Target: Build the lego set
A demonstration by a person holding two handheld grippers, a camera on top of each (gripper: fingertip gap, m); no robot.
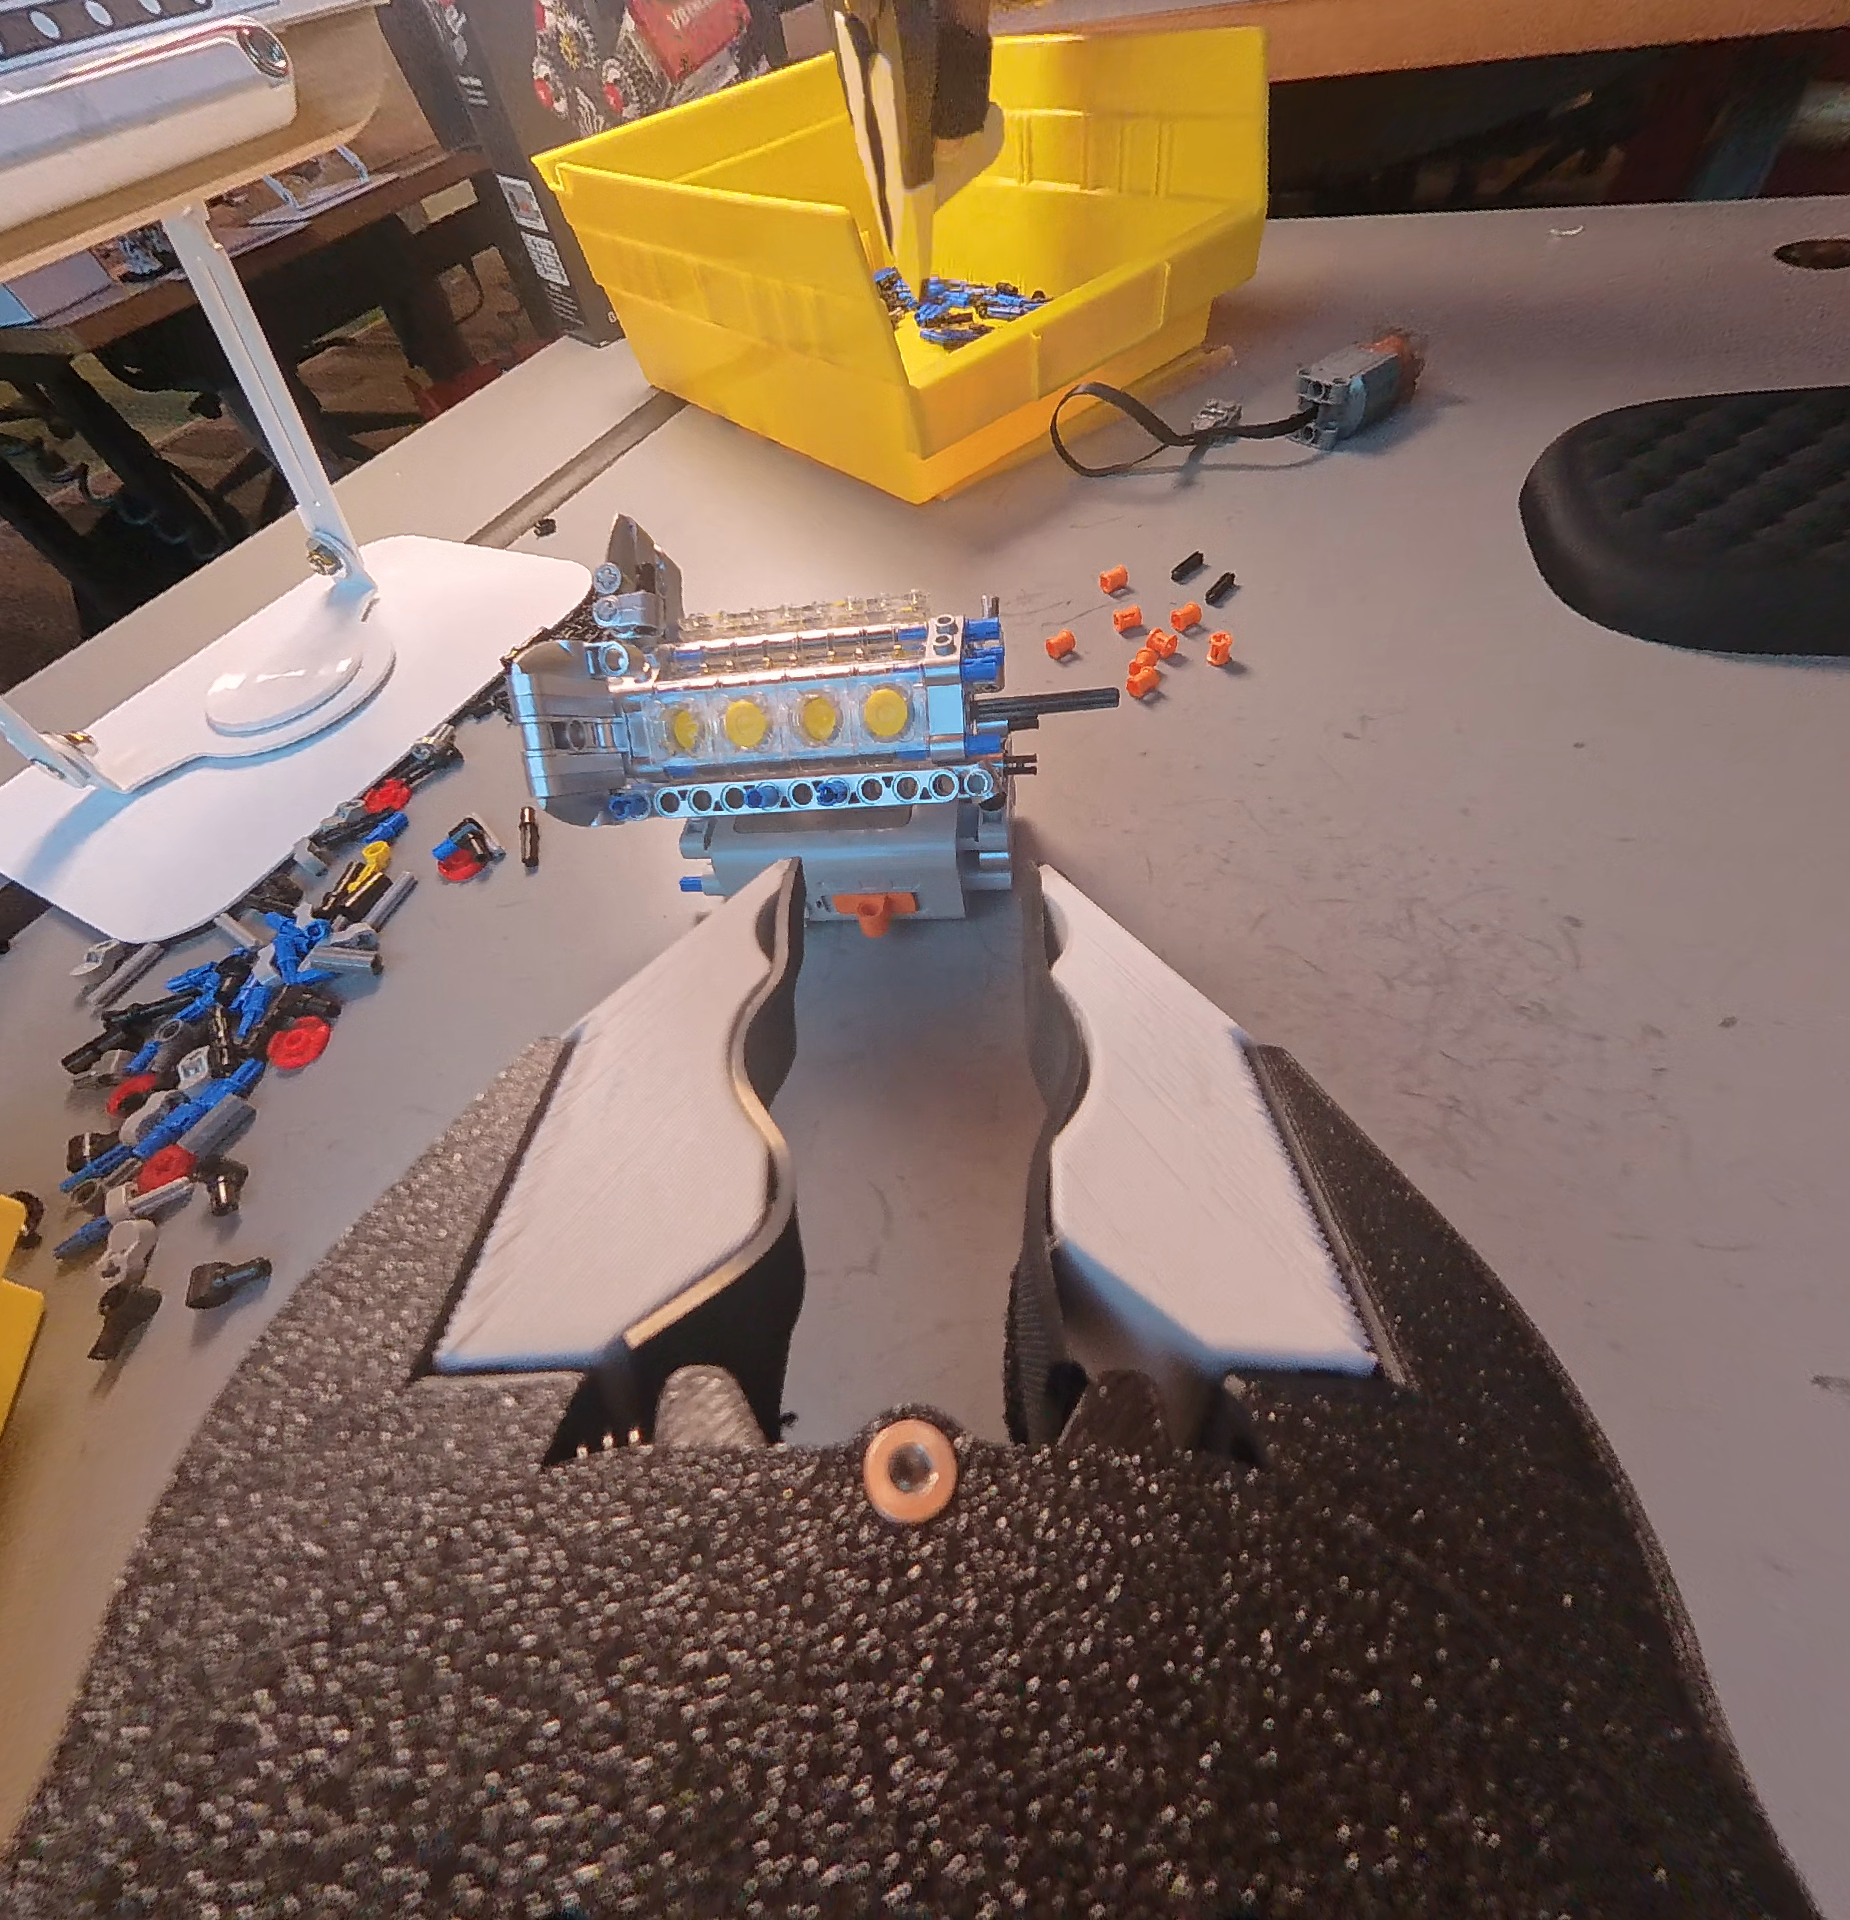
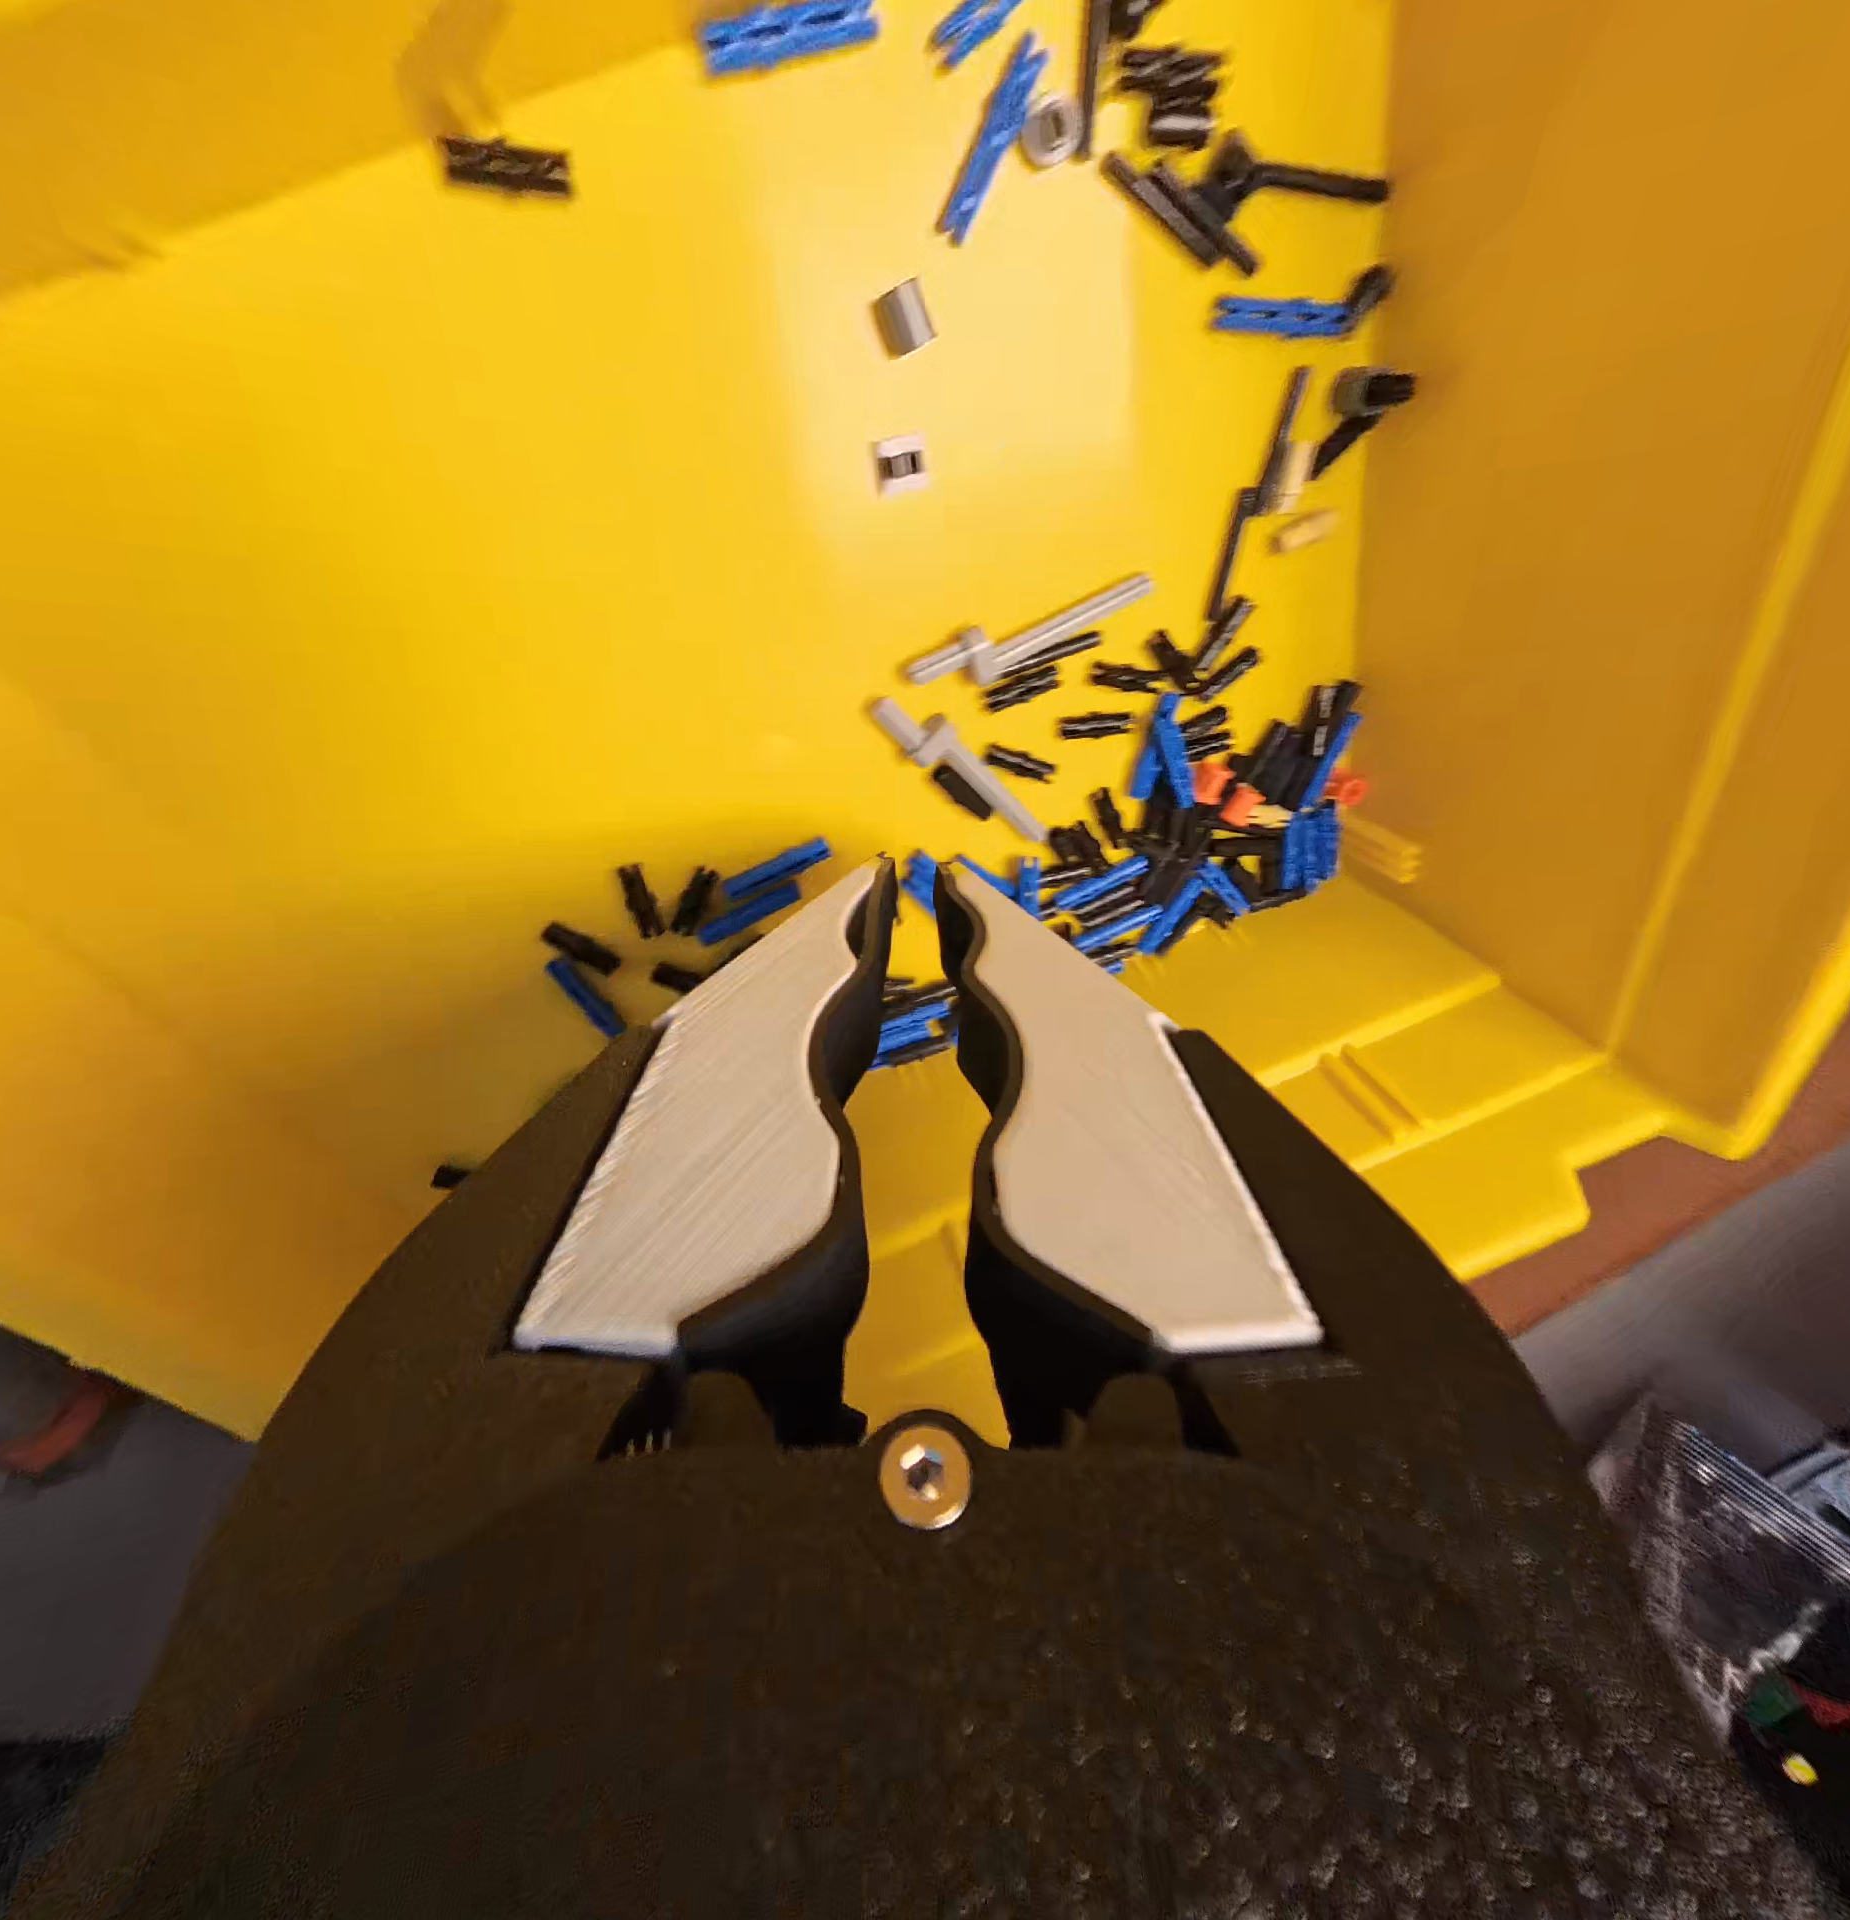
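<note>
- Straddling the gray base of the brick engine model [image 1: 786,717] on the counter [image 1: 1420,1039], the left tool [image 1: 916,894] has its fingers spread, touching nothing.
- Reaching into the yellow bin [image 2: 381,520] behind that model, the right tool [image 2: 913,871] is nearly closed and empty above blue and black pins [image 2: 1160,873].

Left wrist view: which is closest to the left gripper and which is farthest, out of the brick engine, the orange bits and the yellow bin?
From the left gripper:
1. Brick engine, right at the fingertips, straight ahead.
2. Orange bits, scattered on the table farther back, to the right.
3. Yellow bin, at the back of the table.
</note>
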